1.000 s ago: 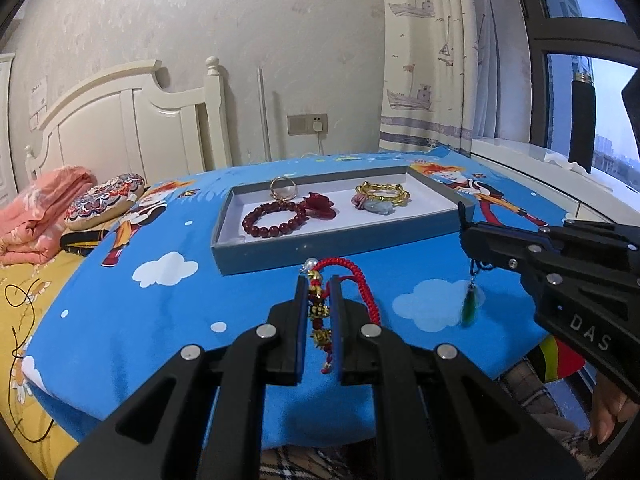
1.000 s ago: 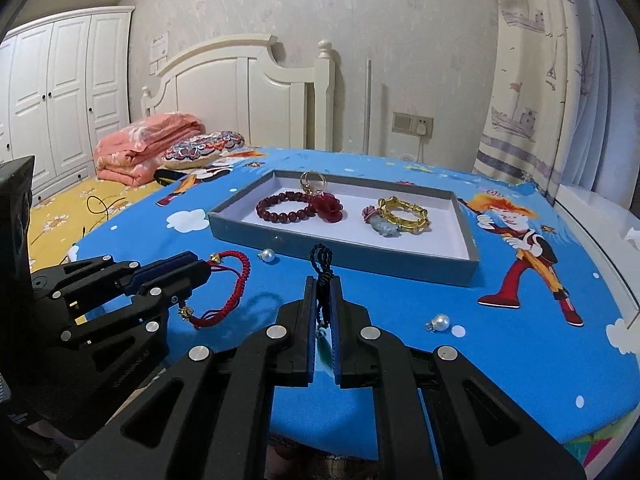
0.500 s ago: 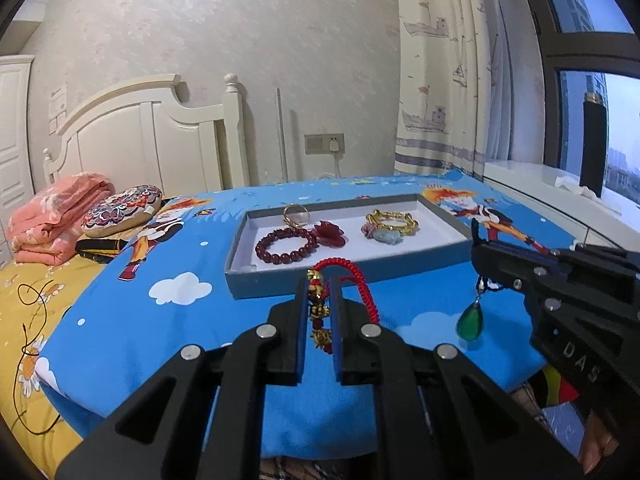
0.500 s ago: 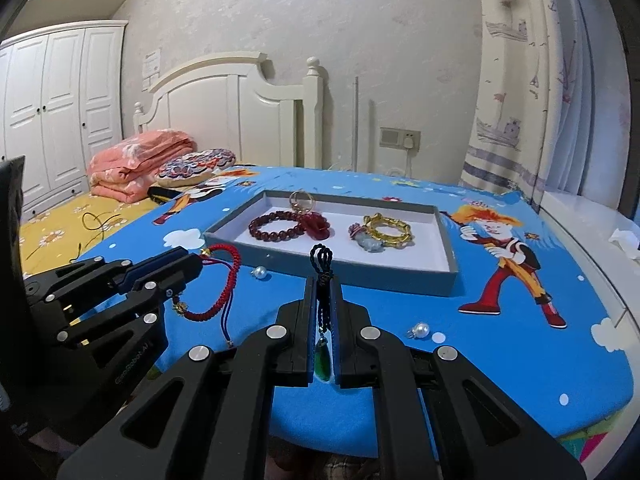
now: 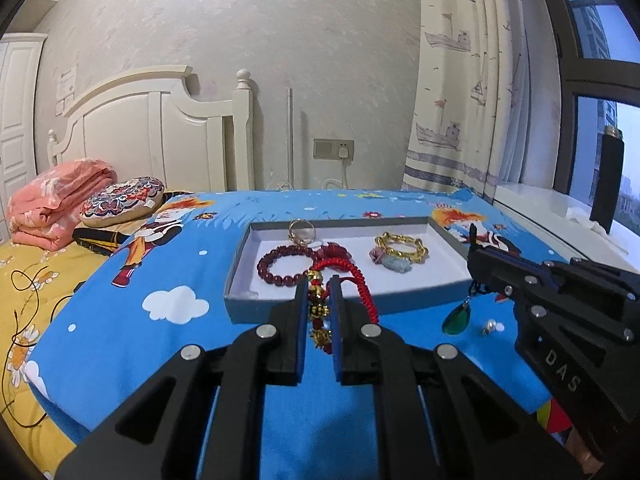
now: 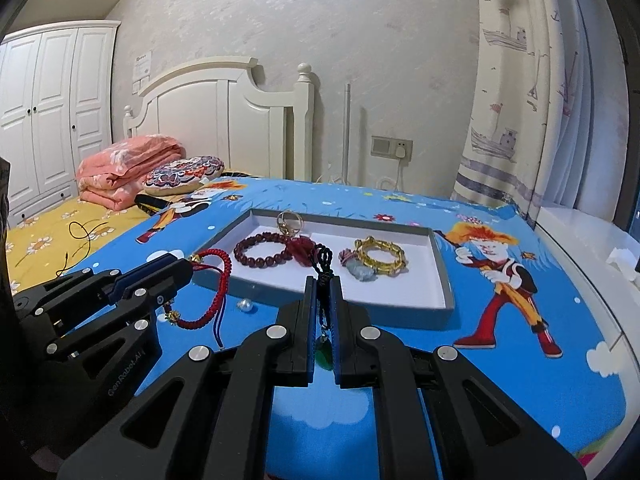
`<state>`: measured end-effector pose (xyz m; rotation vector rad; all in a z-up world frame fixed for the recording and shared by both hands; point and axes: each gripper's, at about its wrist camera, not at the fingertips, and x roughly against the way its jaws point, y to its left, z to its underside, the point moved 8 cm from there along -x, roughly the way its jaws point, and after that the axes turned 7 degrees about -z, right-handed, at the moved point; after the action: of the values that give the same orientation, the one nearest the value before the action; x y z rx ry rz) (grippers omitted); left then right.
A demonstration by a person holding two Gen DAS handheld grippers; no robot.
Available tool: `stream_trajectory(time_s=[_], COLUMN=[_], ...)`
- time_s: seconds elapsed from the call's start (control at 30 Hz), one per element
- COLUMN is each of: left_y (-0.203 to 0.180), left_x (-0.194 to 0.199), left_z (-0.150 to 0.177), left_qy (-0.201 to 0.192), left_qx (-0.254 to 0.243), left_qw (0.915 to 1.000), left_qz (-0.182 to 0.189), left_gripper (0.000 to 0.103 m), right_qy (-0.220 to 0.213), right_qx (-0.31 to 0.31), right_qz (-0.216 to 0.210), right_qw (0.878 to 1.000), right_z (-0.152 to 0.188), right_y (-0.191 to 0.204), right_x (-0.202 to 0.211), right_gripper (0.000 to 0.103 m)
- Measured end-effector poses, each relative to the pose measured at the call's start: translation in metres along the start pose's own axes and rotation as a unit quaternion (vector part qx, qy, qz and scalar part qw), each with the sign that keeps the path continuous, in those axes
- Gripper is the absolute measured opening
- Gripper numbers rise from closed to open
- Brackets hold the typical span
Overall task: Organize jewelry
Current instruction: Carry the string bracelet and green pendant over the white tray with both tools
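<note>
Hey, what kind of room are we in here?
Most likely a bedroom: a white headboard, a folded pink blanket on the bed, and a white wardrobe along the wall.

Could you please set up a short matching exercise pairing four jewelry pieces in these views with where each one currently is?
Things:
1. red cord bracelet
2. green pendant
3. gold bracelet
4. pearl

Places:
A. lying in the tray
B. loose on the blue cloth
C. pinched in the left gripper
D. hanging from the right gripper

Pairs: 1-C, 2-D, 3-A, 4-B
</note>
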<state>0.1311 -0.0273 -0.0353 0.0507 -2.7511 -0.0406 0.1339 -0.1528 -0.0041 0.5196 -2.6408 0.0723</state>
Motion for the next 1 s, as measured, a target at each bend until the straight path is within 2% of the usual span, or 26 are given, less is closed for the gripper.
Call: stream_trajectory(time_s=[0.47,0.77,1.0], left_y=[-0.002,-0.004,-0.006], left_x=[-0.043,-0.071,-0.081], left_z=[-0.04,-0.051,-0.059], left_qy=[-0.002,0.009,0.009], left_qx=[0.005,-0.001,-0.012], left_qw=[0.9999,0.9998,0.9996], left_qz=[-0.01,-0.018,-0.024], left_gripper=[0.01,0.01,0.01], right_qy=[-0.005,0.0,0.016], right_qx=[-0.002,0.004,0.002], right_qz=[0.015,0.03,0.031], right_qw=[1.0,1.0,0.999], right_z=[-0.036,-0.053,-0.055], right_y=[-0.024,-0.039,-0.047], right_x=[-0.029,-0.051,-0.07], right_gripper=[0.007,0.007,0.007])
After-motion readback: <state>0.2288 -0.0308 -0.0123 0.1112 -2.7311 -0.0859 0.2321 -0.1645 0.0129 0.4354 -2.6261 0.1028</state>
